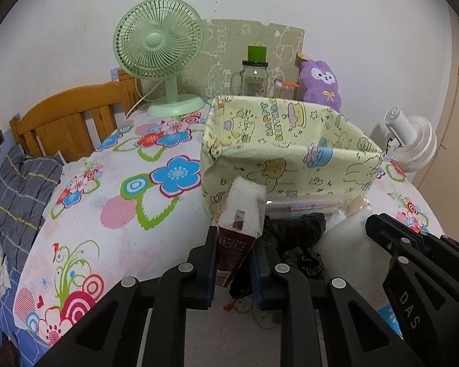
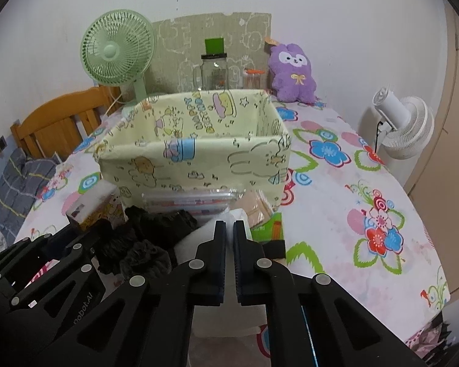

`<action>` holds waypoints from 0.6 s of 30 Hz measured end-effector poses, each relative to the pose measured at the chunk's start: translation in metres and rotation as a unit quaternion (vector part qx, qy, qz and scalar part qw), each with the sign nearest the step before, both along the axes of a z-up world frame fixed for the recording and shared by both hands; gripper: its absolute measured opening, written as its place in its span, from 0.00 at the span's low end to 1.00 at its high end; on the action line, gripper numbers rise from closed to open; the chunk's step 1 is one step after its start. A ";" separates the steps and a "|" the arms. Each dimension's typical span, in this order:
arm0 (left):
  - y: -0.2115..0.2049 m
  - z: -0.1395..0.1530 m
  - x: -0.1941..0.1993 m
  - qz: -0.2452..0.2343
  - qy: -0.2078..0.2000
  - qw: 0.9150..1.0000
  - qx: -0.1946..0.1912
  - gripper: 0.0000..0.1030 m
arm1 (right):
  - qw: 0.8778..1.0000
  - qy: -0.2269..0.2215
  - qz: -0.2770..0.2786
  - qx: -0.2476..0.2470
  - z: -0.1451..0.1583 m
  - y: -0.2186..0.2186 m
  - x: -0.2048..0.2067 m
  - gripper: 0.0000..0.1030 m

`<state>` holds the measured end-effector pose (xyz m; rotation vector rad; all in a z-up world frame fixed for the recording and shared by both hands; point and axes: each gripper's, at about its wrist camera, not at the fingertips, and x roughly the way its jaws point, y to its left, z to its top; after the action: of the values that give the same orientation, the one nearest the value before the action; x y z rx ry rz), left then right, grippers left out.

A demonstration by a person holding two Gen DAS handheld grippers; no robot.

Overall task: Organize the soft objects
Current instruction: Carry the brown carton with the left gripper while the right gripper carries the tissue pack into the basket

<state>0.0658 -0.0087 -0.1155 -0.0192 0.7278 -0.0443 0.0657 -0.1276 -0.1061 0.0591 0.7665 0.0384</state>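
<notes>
Now, with left tool (image 1: 232,263) pinching tissue pack (image 1: 240,229) and right tool (image 2: 229,260) clamped on white foam (image 2: 205,238), lift straight, clear fabric bin (image 2: 195,150) rim.

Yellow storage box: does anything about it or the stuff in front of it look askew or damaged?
Yes. The yellow fabric box sags, its near wall crumpled and leaning, corners out of square. It looks empty, while the black cloth, a clear plastic packet and other items lie jumbled on the table in front. The tissue pack stands tilted in the left gripper.
</notes>
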 end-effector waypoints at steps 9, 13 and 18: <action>-0.004 0.019 0.000 -0.002 -0.020 1.000 0.003 0.15 | 1.000 -0.026 -0.004 0.003 0.023 -0.006 -0.002 0.06; -0.005 0.028 0.000 -0.004 -0.028 1.000 0.004 0.15 | 0.999 -0.038 -0.005 0.004 0.034 -0.008 -0.003 0.05; -0.007 0.038 -0.001 -0.007 -0.038 0.999 0.005 0.15 | 0.999 -0.053 -0.007 0.005 0.048 -0.010 -0.005 0.05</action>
<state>0.0653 -0.0153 -0.0771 -0.0032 0.6514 -0.0543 0.0610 -0.1373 -0.0578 0.0722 0.6604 0.0318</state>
